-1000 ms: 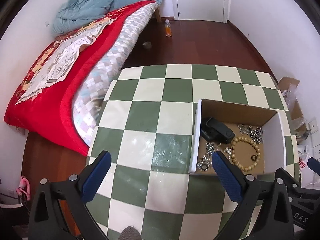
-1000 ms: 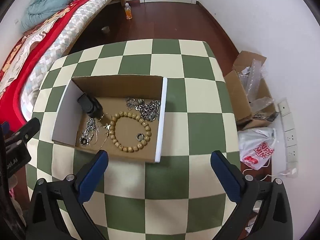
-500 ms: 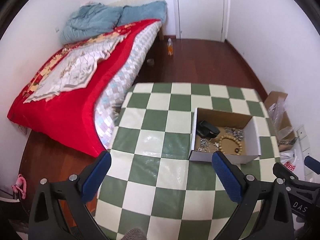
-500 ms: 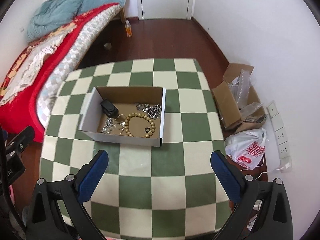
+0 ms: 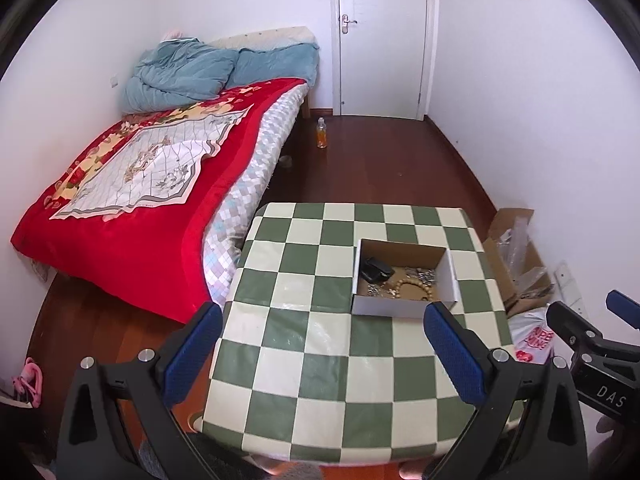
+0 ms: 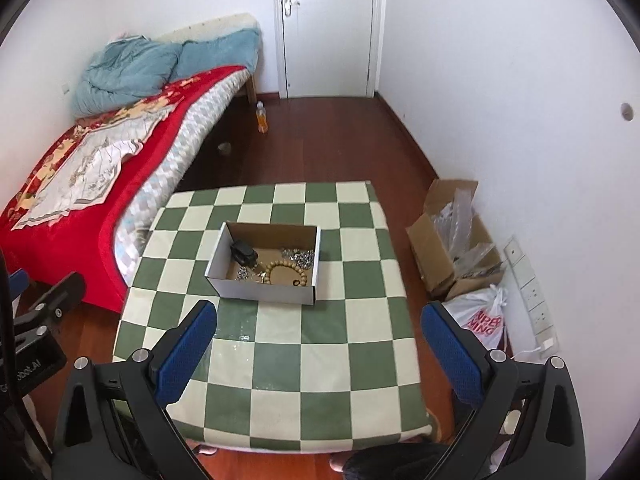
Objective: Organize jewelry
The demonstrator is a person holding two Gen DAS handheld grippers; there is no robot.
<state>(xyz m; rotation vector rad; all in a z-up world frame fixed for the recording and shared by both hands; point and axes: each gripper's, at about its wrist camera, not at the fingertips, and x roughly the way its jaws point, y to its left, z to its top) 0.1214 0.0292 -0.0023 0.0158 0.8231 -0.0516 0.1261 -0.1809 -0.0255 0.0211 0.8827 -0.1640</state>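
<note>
A shallow white cardboard box (image 5: 394,308) (image 6: 260,288) sits on the green-and-cream checkered table (image 5: 320,344) (image 6: 288,352). Inside lie a wooden bead bracelet (image 6: 286,270) (image 5: 416,290), a black case (image 6: 244,252) (image 5: 374,268) and silver chains (image 6: 300,257). My left gripper (image 5: 320,356) is open and empty, high above the table's near edge, well back from the box. My right gripper (image 6: 316,348) is open and empty too, high above the near side of the table. Each gripper shows at the edge of the other's view.
A bed with a red blanket (image 5: 132,208) stands left of the table. An open cardboard box (image 6: 452,248) and a white plastic bag (image 6: 480,320) lie on the wooden floor at the right wall. An orange bottle (image 5: 322,134) stands near the door.
Both grippers have pulled up and back from the box; the box looks much smaller and the whole table and room now show. Both stayed open and empty.
</note>
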